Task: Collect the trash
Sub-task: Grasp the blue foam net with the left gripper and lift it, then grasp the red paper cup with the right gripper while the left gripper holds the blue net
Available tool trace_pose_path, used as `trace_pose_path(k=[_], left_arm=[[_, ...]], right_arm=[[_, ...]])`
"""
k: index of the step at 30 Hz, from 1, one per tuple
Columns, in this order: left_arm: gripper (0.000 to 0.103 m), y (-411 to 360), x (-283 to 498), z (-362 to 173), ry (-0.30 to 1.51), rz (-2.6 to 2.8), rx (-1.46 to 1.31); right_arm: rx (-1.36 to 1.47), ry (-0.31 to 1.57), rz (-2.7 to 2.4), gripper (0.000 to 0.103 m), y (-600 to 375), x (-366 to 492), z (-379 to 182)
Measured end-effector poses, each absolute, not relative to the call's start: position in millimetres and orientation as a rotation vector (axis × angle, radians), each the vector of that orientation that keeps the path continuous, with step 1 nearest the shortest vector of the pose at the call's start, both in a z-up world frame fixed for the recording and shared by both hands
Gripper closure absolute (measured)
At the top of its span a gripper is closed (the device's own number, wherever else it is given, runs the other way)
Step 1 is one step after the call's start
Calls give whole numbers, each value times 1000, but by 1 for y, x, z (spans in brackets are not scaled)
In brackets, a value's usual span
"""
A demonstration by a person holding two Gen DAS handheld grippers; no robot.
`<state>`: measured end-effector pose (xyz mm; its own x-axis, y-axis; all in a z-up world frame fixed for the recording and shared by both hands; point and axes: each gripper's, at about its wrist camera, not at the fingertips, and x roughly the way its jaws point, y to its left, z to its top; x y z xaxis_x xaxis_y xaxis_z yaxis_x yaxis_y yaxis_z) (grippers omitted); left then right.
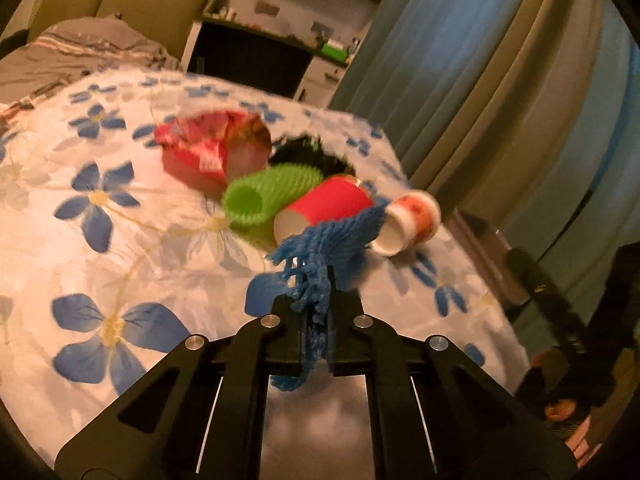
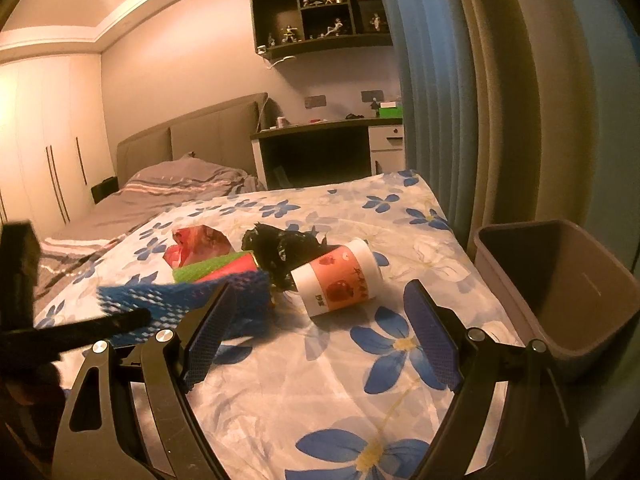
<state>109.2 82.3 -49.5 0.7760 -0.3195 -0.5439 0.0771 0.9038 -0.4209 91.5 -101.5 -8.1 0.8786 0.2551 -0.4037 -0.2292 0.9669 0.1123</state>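
Note:
My left gripper [image 1: 320,280] is shut on a blue foam net [image 1: 332,236], which also shows in the right wrist view [image 2: 168,300]. Beyond it on the flowered bedsheet [image 1: 80,200] lie a green foam net [image 1: 272,194], a red paper cup [image 1: 324,208], a white cup with red print [image 1: 412,220], a red wrapper [image 1: 212,148] and a black crumpled bag [image 1: 312,156]. My right gripper [image 2: 320,320] is open and empty, just short of the white cup [image 2: 340,280]. The black bag [image 2: 284,252] lies behind that cup.
A grey trash bin [image 2: 560,280] stands at the bed's right edge, open side up. Blue and beige curtains [image 2: 460,100] hang to the right. A desk [image 2: 320,148] and headboard [image 2: 192,136] are at the far end.

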Motion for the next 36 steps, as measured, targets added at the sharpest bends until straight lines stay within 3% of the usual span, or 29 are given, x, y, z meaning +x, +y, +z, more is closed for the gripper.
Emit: trace_pose_path(k=[9, 18, 34, 36], left_arm=[[98, 120, 80, -4, 474, -112, -453], [98, 155, 70, 0, 435, -36, -508], [98, 173, 63, -5, 430, -25, -548], [98, 173, 63, -6, 430, -30, -548]], right_arm=[[43, 441, 305, 23, -76, 113, -10], [24, 532, 438, 24, -31, 138, -29], [-113, 631, 467, 12, 13, 180, -48], [-135, 631, 455, 7, 14, 182, -49]])
